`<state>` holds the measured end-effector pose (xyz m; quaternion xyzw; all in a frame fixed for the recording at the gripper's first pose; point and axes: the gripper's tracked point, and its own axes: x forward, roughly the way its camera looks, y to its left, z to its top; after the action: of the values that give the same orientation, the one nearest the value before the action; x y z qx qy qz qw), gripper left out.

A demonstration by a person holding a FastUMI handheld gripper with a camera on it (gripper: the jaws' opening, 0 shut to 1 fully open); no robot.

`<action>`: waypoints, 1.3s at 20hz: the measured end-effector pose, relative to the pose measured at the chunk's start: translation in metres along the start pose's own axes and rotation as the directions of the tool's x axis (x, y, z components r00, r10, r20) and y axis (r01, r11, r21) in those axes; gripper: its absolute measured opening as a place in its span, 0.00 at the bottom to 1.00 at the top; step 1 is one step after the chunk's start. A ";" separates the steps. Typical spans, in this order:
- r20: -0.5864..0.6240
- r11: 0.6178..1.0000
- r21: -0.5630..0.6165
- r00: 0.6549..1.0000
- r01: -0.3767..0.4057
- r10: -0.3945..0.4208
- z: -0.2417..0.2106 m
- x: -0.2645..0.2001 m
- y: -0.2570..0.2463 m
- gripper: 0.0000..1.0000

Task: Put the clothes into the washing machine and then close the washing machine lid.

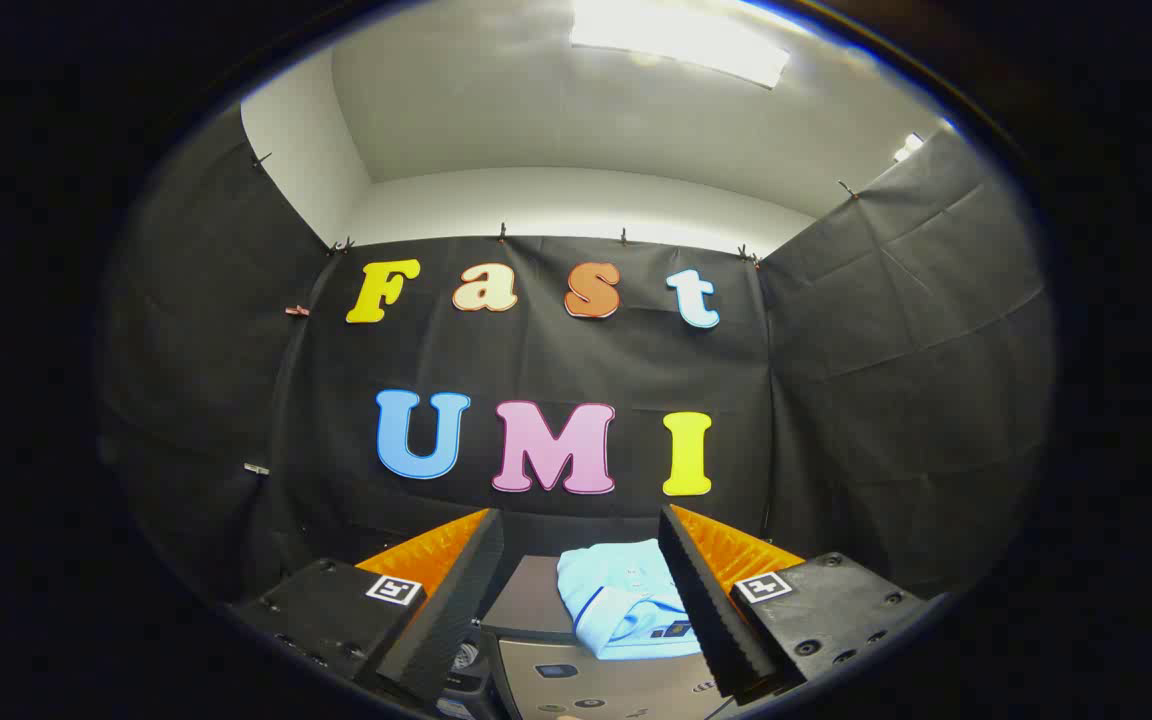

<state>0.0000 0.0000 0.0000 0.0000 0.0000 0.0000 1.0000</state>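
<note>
Two fingers of my claw [581, 590] stood wide apart at the near end of my view, gripping nothing, with a clear gap between their inner faces. Each finger [446, 600] carried a small square marker [394, 589] on its block, and ridged pads faced inward across the gap.

Below and between the fingers I saw the washing machine [596, 685], pale on top, with a strip of small buttons on its control panel [586, 700] nearest to me. Just past that panel lay the darker lid [528, 600], and from my angle I could not tell whether it was shut or raised.

On top of the machine, toward my right finger, lay the clothes [621, 598]: a light blue garment, folded, with a darker blue trim line and a small dark patch near its near edge. Its right side was hidden behind the right finger, and I could not tell whether the finger touched it. The garment sat on the machine, not inside it.

Beyond all of that hung the booth wall [886, 400] of black cloth, clipped along its top edge and folding round on both sides. Above the cloth rose a pale room wall [576, 205] and a white ceiling with a bright light panel [676, 35].
</note>
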 end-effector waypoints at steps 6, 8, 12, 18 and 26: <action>-0.007 1.000 0.014 1.000 0.005 -0.005 0.001 0.000 0.000 0.98; -0.006 1.000 0.012 1.000 0.004 -0.004 0.001 -0.002 0.001 0.98; -0.010 1.000 0.007 1.000 0.002 -0.002 0.002 -0.001 0.001 0.98; -0.006 1.000 0.010 1.000 -0.001 0.001 0.004 -0.001 0.002 0.98; -0.015 1.000 0.020 1.000 -0.014 0.015 0.002 0.014 -0.004 0.97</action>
<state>0.0142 -0.0039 0.0023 0.0099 0.0076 0.0072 0.9999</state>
